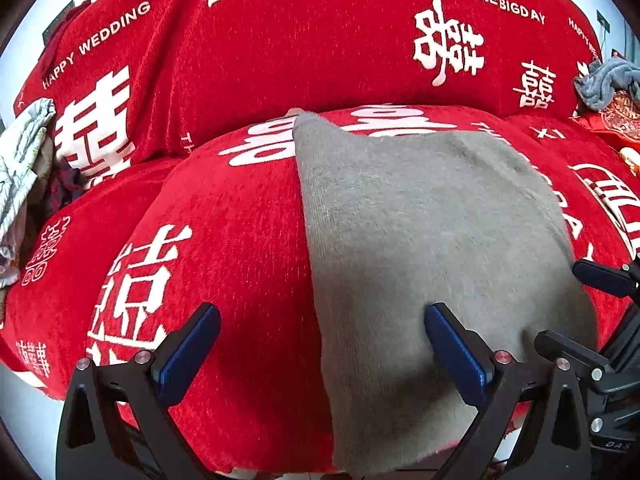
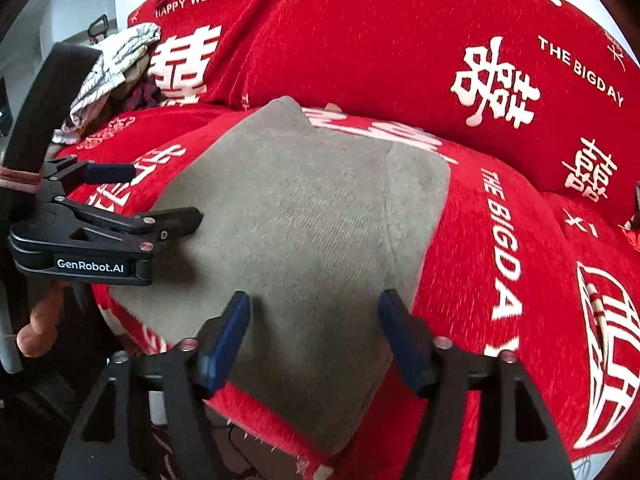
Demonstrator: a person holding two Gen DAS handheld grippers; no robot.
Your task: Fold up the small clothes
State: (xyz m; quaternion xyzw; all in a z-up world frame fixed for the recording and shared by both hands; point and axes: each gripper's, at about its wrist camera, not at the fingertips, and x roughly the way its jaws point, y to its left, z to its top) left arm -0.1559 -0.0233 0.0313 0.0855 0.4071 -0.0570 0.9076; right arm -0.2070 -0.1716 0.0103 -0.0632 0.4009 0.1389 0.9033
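Grey cloth (image 1: 432, 248) lies spread flat on the red sofa cushion (image 1: 224, 248) (the wedding-print cover). My left gripper (image 1: 320, 344) hovers over its left edge, jaws wide apart, gripping nothing. My right gripper (image 2: 316, 336) hangs above the near edge, jaws likewise spread, empty. Crumpled clothes (image 2: 116, 64) sit far left.

- A grey cloth (image 2: 296, 216) lies flat in mid-frame on a red sofa cover (image 2: 500, 240) printed with white lettering.
- The right gripper (image 2: 314, 330) sits at the bottom centre, jaws apart above the cloth's near edge.
- The left gripper (image 2: 160, 196) reaches in from the left over the cloth's left edge.
- A pile of clothes (image 2: 116, 64) sits at upper left.
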